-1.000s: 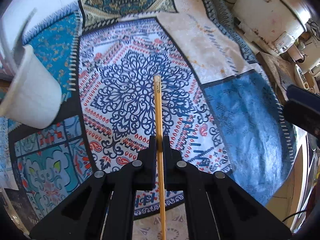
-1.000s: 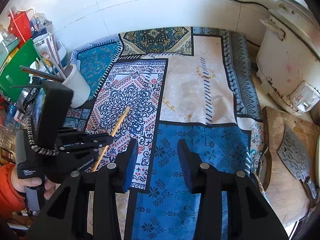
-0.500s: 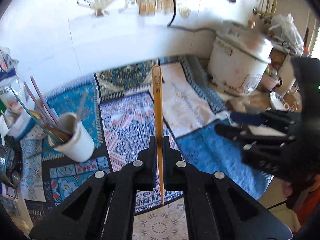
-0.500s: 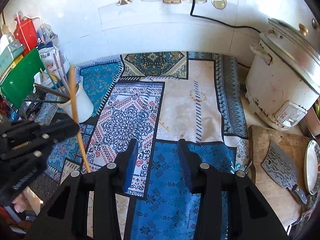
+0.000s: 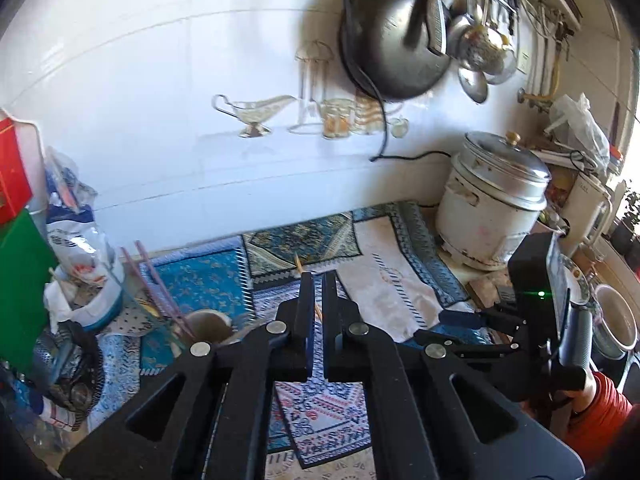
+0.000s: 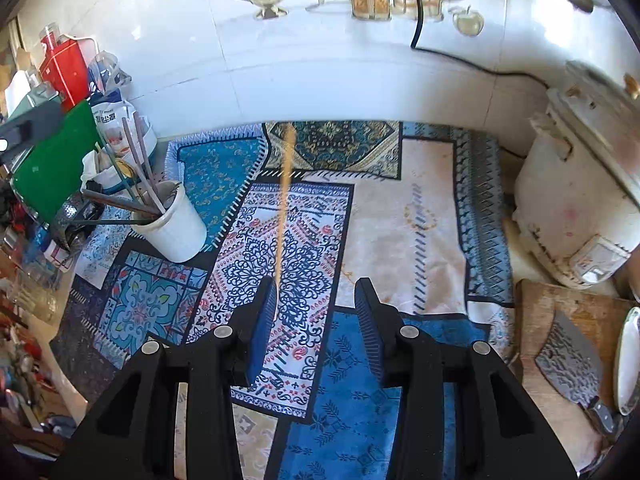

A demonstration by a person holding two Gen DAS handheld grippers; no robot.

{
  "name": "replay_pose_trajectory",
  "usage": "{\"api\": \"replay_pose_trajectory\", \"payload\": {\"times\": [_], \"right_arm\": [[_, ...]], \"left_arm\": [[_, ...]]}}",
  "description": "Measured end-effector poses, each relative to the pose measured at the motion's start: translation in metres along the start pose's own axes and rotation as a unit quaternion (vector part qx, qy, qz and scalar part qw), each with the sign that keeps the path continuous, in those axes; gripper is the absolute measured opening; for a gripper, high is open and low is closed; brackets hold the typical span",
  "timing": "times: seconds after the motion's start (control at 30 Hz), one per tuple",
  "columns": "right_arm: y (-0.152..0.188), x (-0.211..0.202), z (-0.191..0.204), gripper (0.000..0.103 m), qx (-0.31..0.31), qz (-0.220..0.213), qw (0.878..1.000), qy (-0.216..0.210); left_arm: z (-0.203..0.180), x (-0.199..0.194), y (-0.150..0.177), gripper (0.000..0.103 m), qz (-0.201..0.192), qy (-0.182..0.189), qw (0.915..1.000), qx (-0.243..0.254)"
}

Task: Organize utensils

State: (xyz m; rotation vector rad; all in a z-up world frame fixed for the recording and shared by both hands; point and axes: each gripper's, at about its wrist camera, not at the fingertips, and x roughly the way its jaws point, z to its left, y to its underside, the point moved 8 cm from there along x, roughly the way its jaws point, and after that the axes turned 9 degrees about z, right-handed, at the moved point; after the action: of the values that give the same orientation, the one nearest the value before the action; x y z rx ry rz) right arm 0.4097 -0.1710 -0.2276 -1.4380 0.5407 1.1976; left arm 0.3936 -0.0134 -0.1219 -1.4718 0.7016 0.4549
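Step in hand is carrying: left gripper (image 5: 316, 300) pinches the chopstick (image 5: 298, 265) above the worktop, right gripper (image 6: 316, 300) spread and idle; next, lower it into the cup (image 6: 172, 224) at 10 o'clock.

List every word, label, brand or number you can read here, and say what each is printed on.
Nothing can be read well enough to quote.
White-and-blue bag: blue print, too blurred to read.
Rice cooker: front panel label, too small to read.
White jug: short dark lettering, too small to read.
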Motion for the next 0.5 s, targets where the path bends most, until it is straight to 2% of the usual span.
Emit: {"api": "replay_pose_trajectory", "payload": {"times": [0.13,0.3,0.5], "right_arm": [[-0.012,0.033,-0.004,0.037,0.0,0.037,0.999,-0.01],[-0.052,0.087,0.004,0.037,-0.016,0.072,0.997,-0.02],[-0.106,0.173,-0.002,0.037,0.007,0.13,0.991,-0.022]], "left_arm": [[0.033,-0.006,0.004,0.016,0.004,-0.027,0.9994,-0.022],[0.073,-0.012,0.004,0.038,-0.002,-0.05,0.9961,-0.073],[0.111,-0.015,0.007,0.043,-0.009,-0.085,0.9893,-0.118]]}}
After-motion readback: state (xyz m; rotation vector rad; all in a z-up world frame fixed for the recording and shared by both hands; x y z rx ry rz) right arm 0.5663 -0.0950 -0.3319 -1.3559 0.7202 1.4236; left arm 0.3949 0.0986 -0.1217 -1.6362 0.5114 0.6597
